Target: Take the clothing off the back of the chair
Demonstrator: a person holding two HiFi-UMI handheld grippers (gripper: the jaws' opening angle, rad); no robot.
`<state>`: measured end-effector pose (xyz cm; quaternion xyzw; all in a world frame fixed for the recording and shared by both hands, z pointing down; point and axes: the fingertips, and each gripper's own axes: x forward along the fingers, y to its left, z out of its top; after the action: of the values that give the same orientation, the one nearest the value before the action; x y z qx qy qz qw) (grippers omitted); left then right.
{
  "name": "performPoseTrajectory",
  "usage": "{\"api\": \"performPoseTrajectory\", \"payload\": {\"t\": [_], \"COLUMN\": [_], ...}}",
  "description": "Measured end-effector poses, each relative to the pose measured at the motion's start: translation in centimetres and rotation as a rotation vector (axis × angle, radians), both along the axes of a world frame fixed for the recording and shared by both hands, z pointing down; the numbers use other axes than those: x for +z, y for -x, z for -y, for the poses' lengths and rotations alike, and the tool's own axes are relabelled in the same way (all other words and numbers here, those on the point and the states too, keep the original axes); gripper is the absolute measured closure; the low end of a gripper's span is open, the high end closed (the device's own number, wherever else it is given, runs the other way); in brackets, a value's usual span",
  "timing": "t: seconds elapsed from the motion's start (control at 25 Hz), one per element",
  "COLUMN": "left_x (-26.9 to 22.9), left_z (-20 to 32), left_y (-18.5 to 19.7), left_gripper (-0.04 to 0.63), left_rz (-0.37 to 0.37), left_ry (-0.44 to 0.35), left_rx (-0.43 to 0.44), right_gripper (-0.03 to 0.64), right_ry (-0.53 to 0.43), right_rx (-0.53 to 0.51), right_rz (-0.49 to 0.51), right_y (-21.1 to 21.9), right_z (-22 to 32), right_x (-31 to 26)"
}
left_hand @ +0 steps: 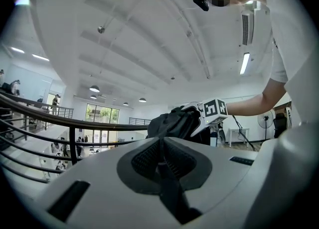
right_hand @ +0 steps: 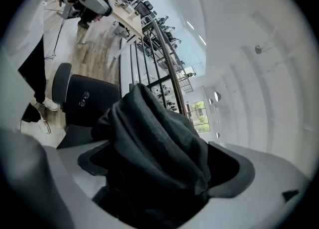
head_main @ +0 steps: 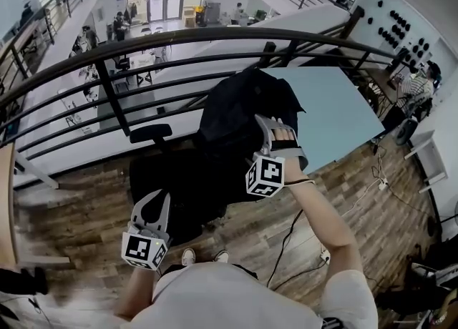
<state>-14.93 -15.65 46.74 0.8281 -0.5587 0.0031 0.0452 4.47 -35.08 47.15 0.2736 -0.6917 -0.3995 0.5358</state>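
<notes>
Railing (head_main: 215,33); hand-held gripper (right_hand: 167,166) wide round clothing (right_hand: 149,123)

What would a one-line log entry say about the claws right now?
right claw: open wide, black garment bunched between its jaws | left claw: shut, empty | black office chair: by railing

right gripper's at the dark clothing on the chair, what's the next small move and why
Probably close the right gripper on the dark clothing. Its jaws stand wide apart with a thick fold of the cloth bunched between them, so a grip looks ready, and the garment lies draped over the chair. The left gripper is shut, empty and off to the side.
</notes>
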Motion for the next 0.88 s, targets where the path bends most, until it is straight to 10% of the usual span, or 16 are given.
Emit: {"api": "performPoseTrajectory", "payload": {"t": [0.8, 0.88], "left_x": [0.5, 0.3], "left_z": [0.6, 0.8], "left_y": [1.2, 1.1], "left_gripper": [0.552, 0.552], "left_rz": [-0.045, -0.046], "left_ry": [0.009, 0.006], "left_rx": [-0.018, -0.012], "right_gripper": [0.087, 0.171], "right_ry": [0.161, 0.164], "right_rx": [0.133, 0.155], "right_rz": [-0.331, -0.430], "right_y": [0.9, 0.2], "right_z": [6.2, 6.5], "right_x": [2.7, 3.8]}}
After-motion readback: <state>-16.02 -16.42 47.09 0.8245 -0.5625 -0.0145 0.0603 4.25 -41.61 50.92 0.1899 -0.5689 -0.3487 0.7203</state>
